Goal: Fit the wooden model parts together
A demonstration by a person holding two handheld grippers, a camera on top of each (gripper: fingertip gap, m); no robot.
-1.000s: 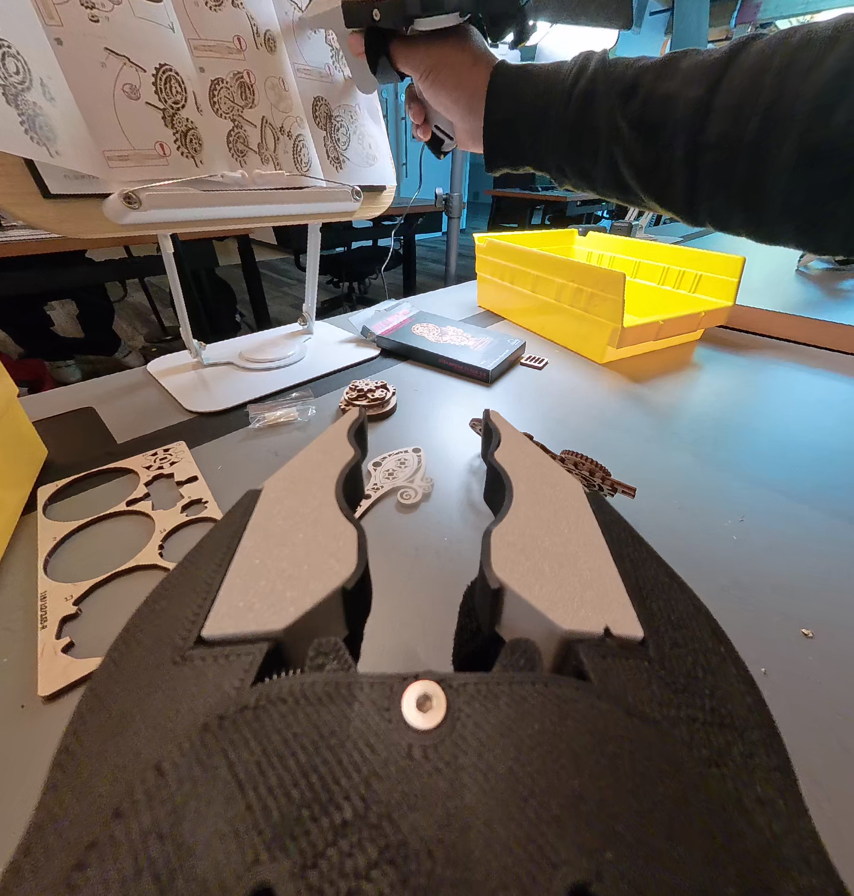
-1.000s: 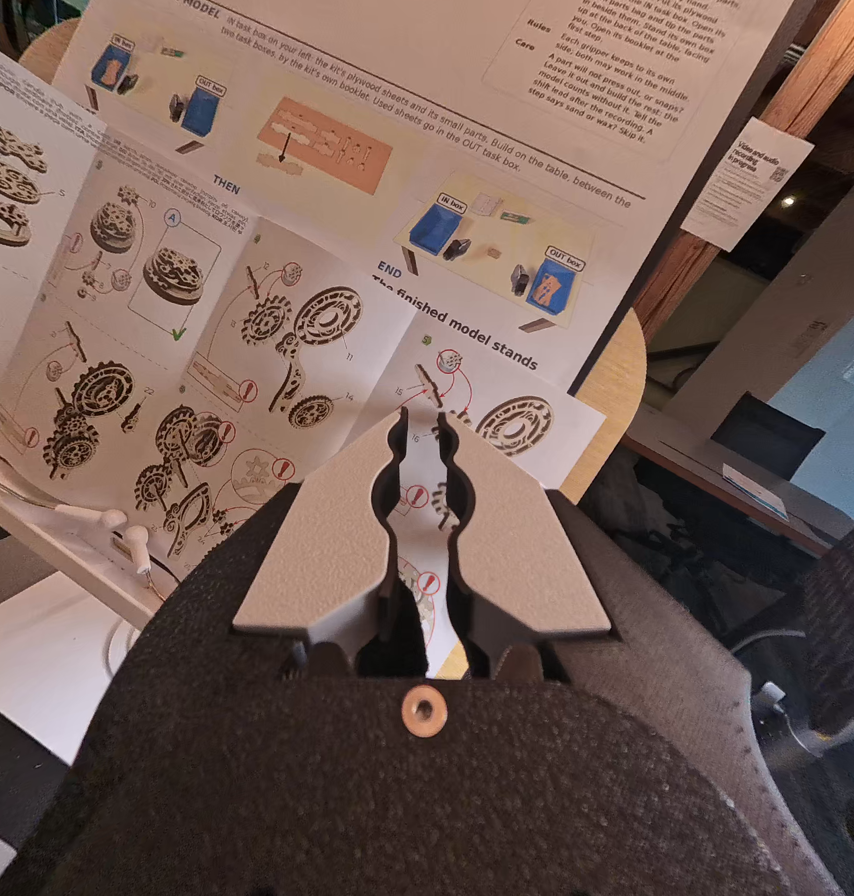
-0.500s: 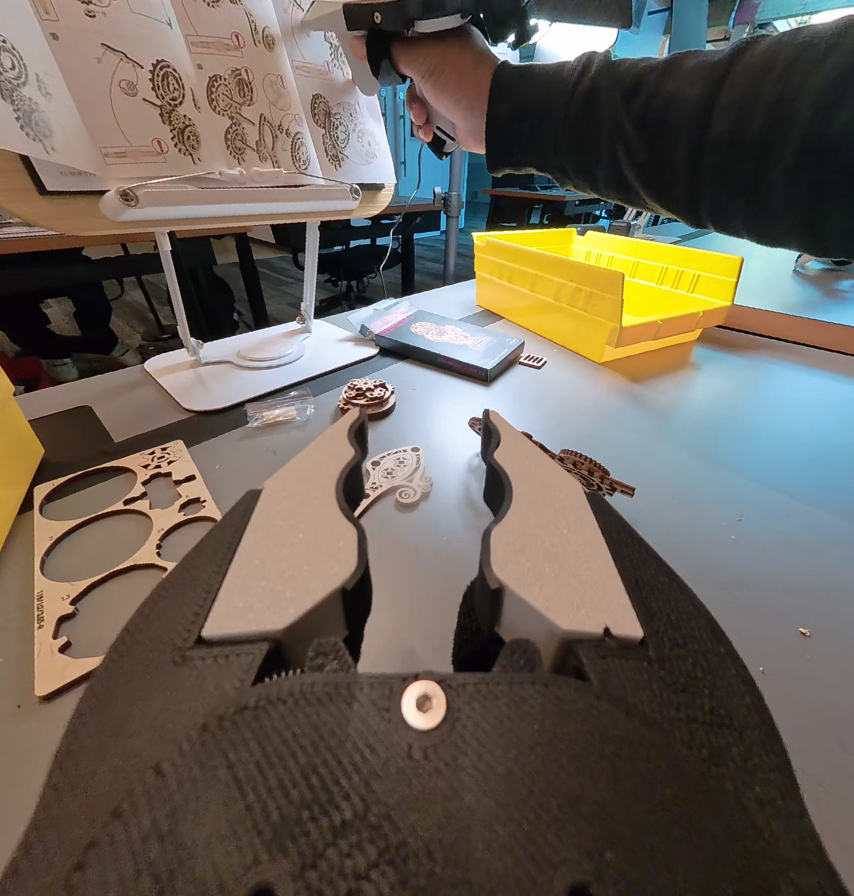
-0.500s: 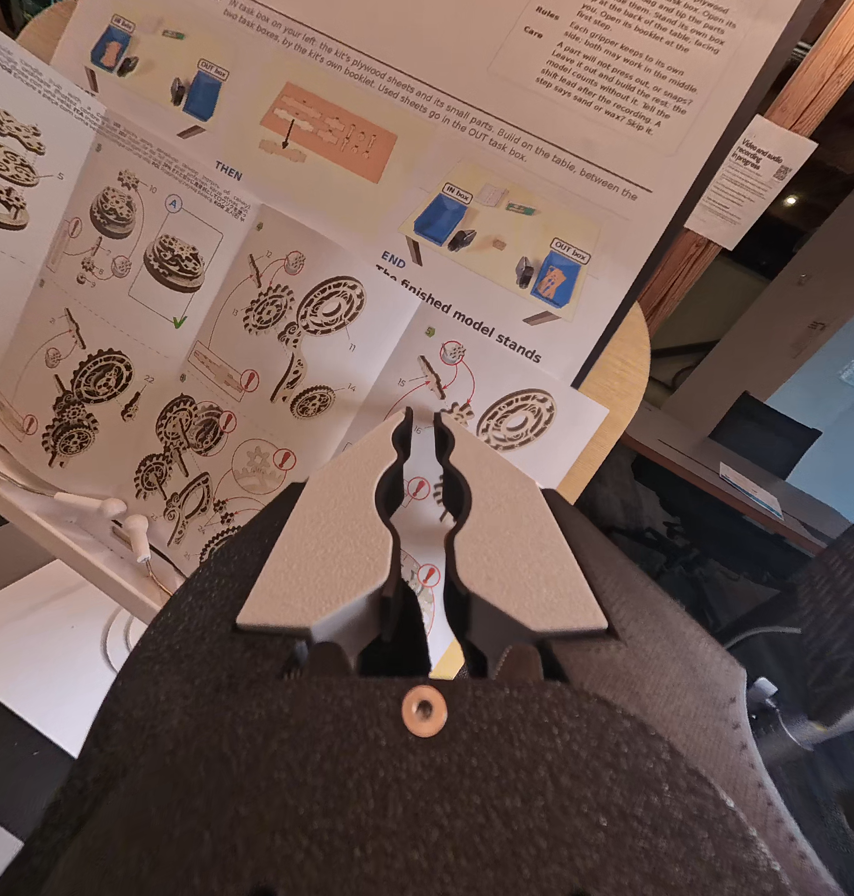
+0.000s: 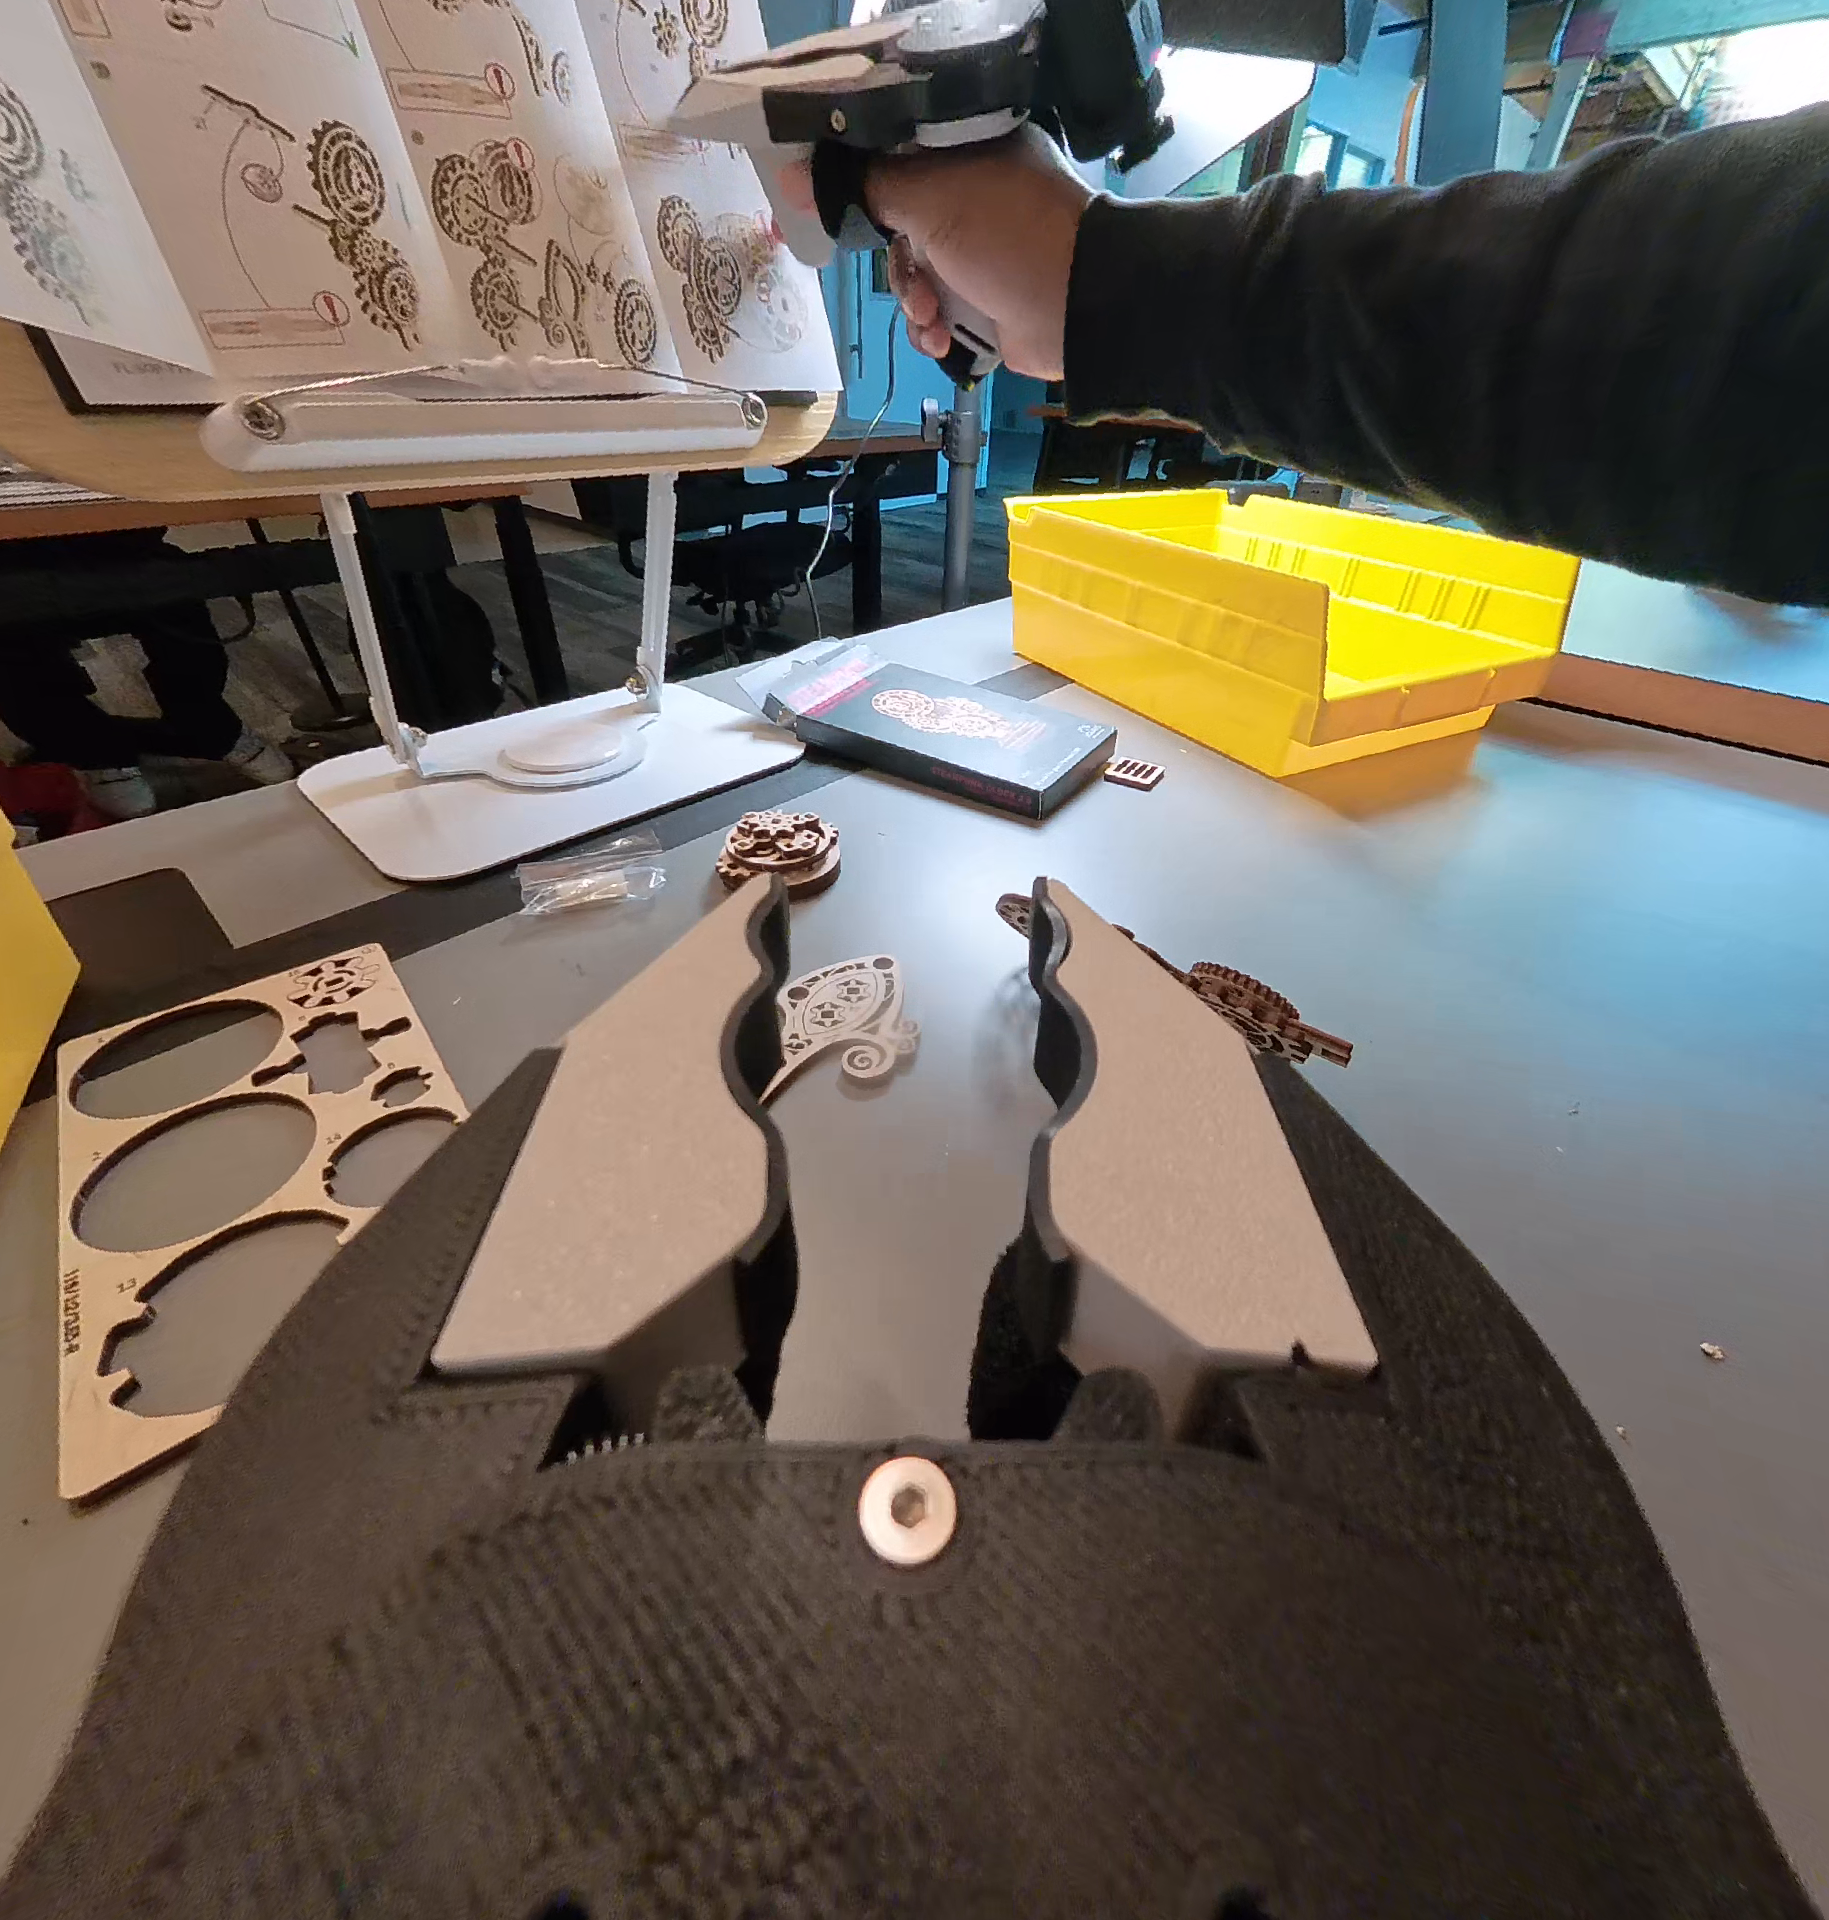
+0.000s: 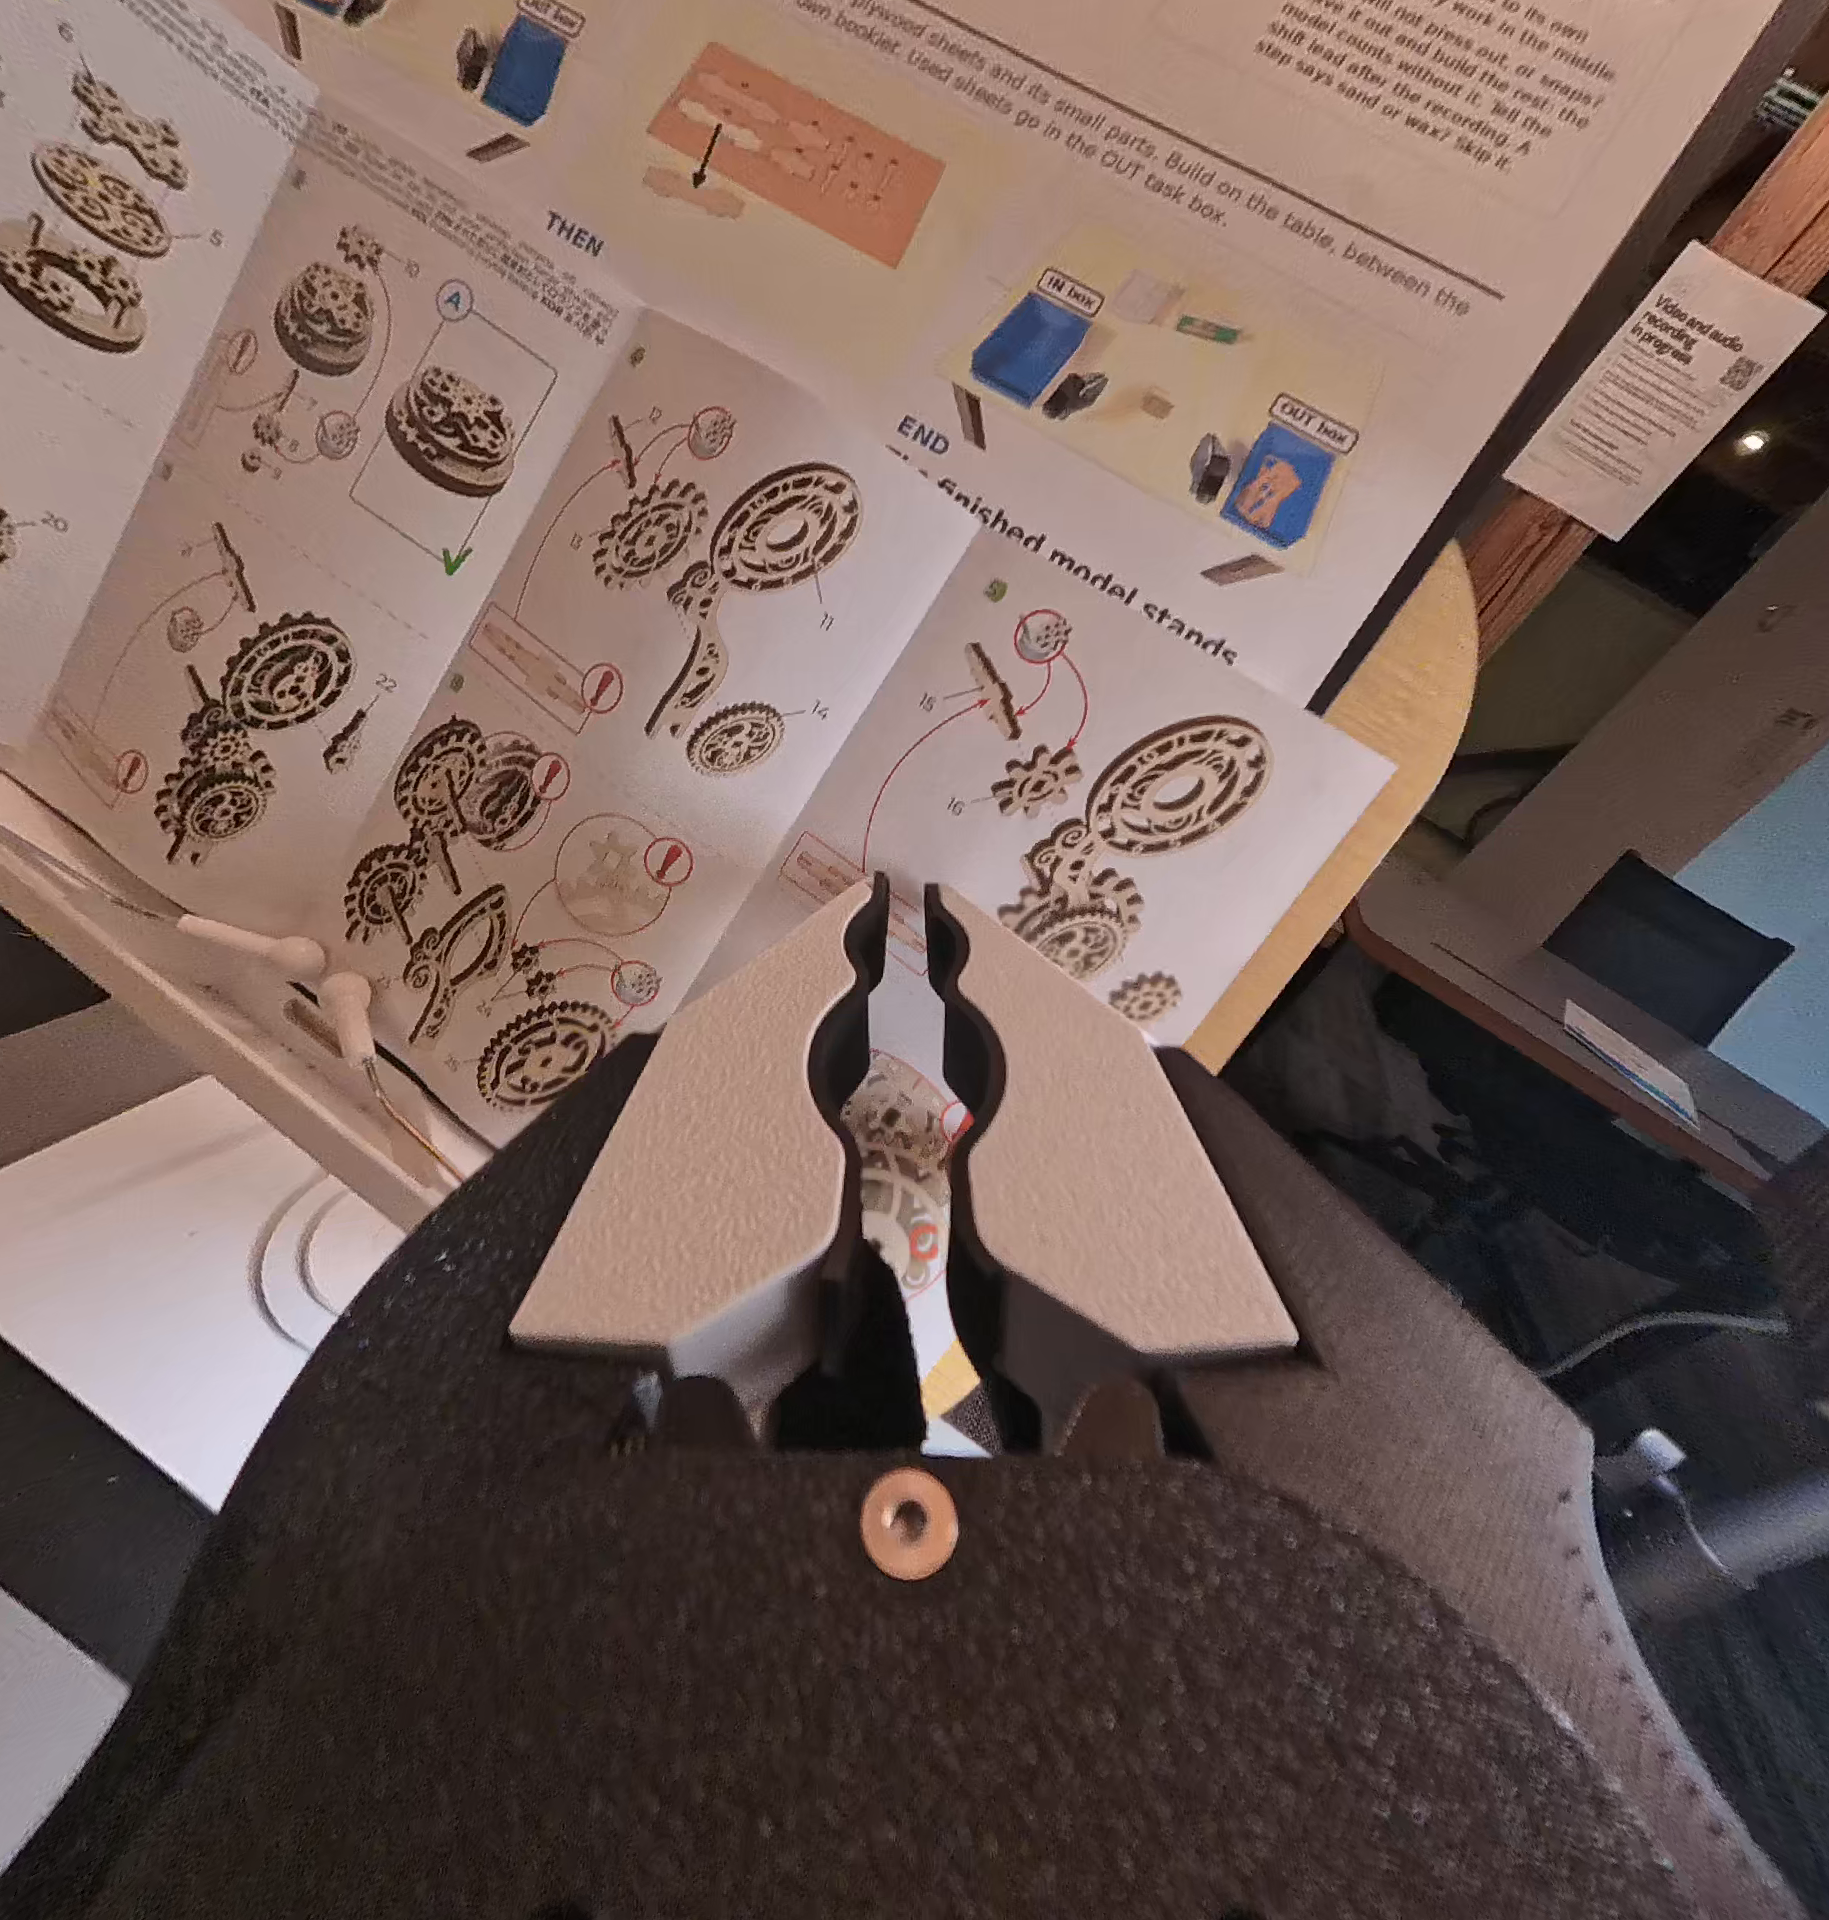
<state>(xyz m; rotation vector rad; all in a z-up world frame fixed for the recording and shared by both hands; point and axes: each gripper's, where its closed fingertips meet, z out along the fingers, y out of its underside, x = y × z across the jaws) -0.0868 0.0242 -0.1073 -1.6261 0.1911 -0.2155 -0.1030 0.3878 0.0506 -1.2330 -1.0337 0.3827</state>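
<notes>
A pale scrolled wooden part [image 5: 848, 1023] lies on the grey counter [image 5: 1461, 1039] at frame centre, between the left tongs [image 5: 908, 904], whose fingers stand wide apart and empty. A round gear stack [image 5: 780, 850] sits just above, a geared assembly [image 5: 1242, 1008] to the right. At the top, the right tongs [image 6: 902, 883], nearly together with a narrow gap, point at the instruction booklet [image 6: 577, 623].

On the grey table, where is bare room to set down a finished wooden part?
Free: the wide grey stretch right of the toothed gear assembly and in front of the yellow bin. Crowded: the middle and left, with the round gear stack, the ornate flat piece, the punched-out sheet and the stand's base.
</notes>
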